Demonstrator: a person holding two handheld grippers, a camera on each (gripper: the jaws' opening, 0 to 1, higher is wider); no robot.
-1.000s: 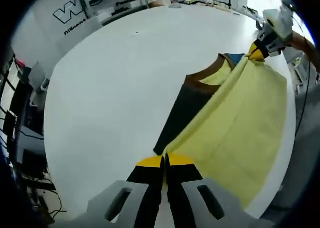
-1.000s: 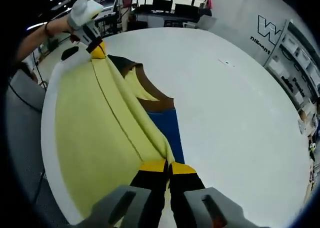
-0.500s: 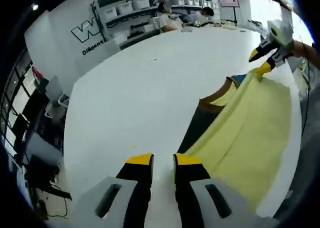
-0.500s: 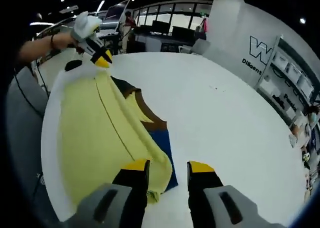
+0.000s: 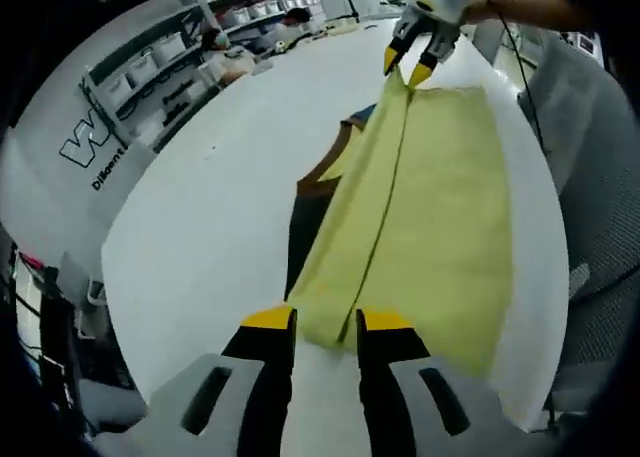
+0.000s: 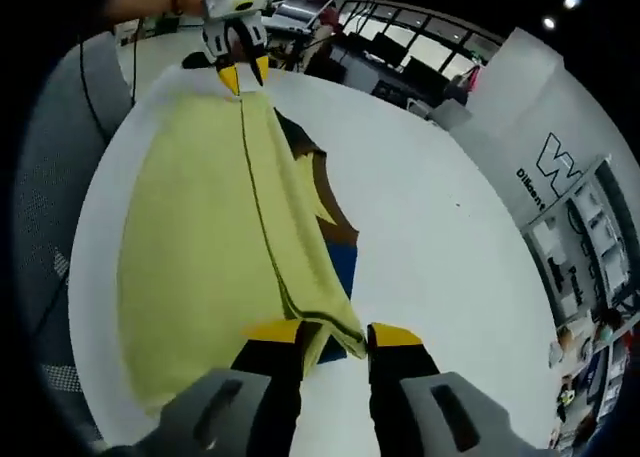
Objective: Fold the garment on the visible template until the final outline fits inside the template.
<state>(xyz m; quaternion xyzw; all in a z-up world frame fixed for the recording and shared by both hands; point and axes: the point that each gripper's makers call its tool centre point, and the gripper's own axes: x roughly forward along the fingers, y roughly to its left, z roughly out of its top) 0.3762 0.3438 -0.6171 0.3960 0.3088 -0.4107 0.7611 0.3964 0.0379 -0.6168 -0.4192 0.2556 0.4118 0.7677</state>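
Left gripper view looks down a white table (image 5: 200, 187) on which one yellow garment (image 5: 430, 227) lies, its long axis running straight away from the camera, from the near end just past the left gripper (image 5: 325, 322) to the far end under the right gripper (image 5: 412, 65). A fold ridge runs the same way along the middle of the cloth. Under the garment's left edge sits one dark template (image 5: 300, 232), with brown trim and a bit of blue showing beside the cloth; most of it is covered. The right side of the garment reaches close to the table's right edge.

Right gripper view shows the same layout from the opposite end: the garment (image 6: 200, 227) stretches from the right gripper (image 6: 334, 335) out to the left gripper (image 6: 243, 74), and the template (image 6: 335, 252) peeks out on the cloth's right, blue and brown.

Each gripper stands with its jaws parted, one at each short end of the cloth, the fold ridge running between the tips; neither appears to be pinching it. One garment, one template, two grippers, one table.

My judgement: the garment is wider than the exposed template, so the next fold likely has to bring the wide side across the long axis towards the template, each gripper taking the end nearest it.
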